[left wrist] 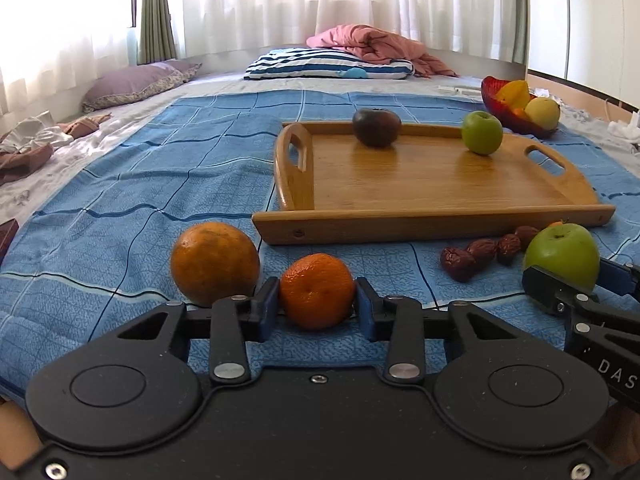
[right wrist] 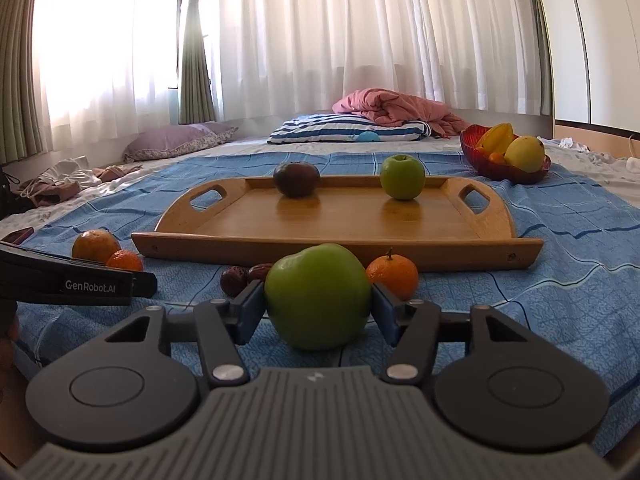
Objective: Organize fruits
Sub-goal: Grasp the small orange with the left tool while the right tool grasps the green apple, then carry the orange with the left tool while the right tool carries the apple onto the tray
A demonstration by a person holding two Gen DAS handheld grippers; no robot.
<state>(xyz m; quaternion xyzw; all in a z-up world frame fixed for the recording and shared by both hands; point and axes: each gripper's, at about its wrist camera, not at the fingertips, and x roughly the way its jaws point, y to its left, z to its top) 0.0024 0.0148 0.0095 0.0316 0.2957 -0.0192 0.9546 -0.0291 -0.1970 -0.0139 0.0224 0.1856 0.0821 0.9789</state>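
My left gripper (left wrist: 317,304) is shut on a small mandarin (left wrist: 317,290) low over the blue bedspread. A larger orange (left wrist: 215,263) lies just left of it. My right gripper (right wrist: 318,312) is shut on a green apple (right wrist: 318,296); this apple also shows in the left wrist view (left wrist: 562,258). A wooden tray (left wrist: 432,222) lies ahead with a dark purple fruit (left wrist: 377,127) and a second green apple (left wrist: 482,133) on it. Another mandarin (right wrist: 392,271) lies right of the held apple. Several dried red dates (left wrist: 484,252) lie in front of the tray.
A red bowl (right wrist: 476,156) holding a starfruit and a yellow fruit stands at the back right. A striped pillow (left wrist: 328,65), a pink blanket (left wrist: 380,44) and a purple pillow (left wrist: 136,84) lie at the far end of the bed. Crumpled clothes (left wrist: 36,140) lie at left.
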